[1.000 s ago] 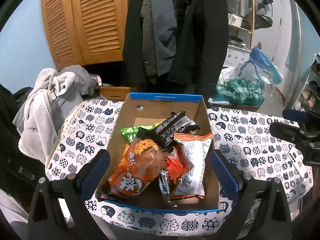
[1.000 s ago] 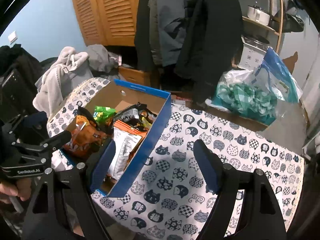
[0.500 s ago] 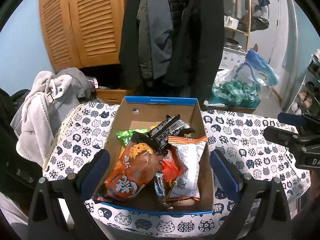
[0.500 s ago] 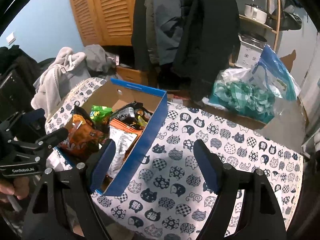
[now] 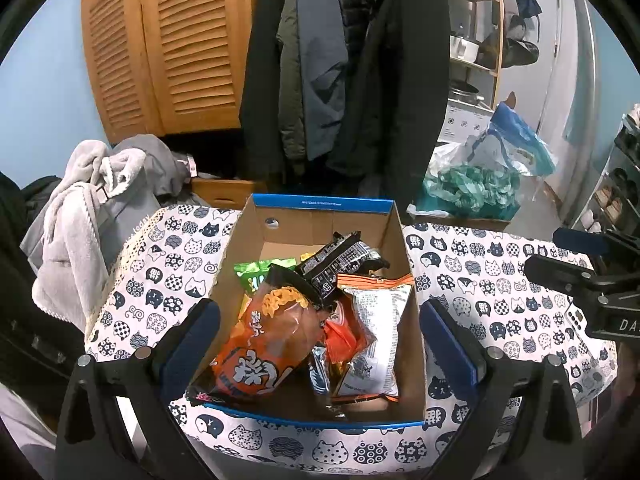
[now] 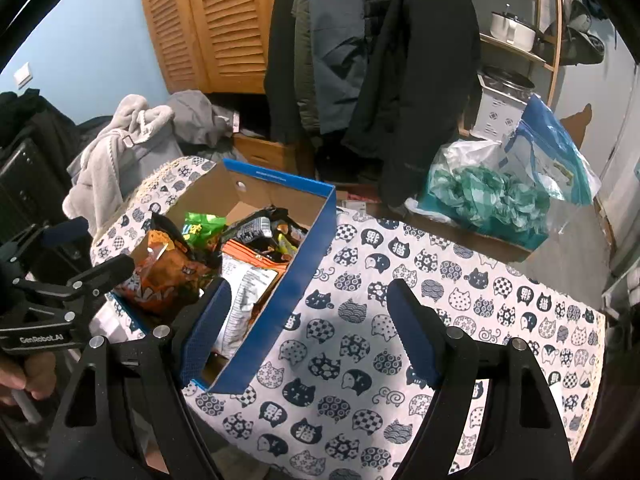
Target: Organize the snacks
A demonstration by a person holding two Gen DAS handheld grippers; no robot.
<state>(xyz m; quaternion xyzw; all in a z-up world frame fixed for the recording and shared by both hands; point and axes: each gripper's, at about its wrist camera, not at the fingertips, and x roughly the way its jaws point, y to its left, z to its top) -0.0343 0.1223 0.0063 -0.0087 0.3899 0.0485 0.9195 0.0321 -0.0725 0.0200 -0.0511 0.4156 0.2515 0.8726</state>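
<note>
Both grippers have drawn back a little from the box [image 5: 320, 204], so it looks smaller. Left gripper [image 5: 320, 344] hovers over the snacks [image 5: 276, 336] inside, jaws wide, empty. Right gripper [image 6: 308, 328] hangs over bare bench [image 6: 400, 304], jaws wide. Snacks lie piled in the box: whether sorting starts or ends, I cannot tell.

An open cardboard box [image 5: 320, 216] with blue rims sits mid-frame, holding a loose heap of snack packets: an orange bag [image 5: 268, 340] tilted at lower left, a silver-and-orange bag [image 5: 376, 320] lying right, a black packet [image 5: 340, 260] on top, a green one [image 5: 256, 276] behind.
</note>
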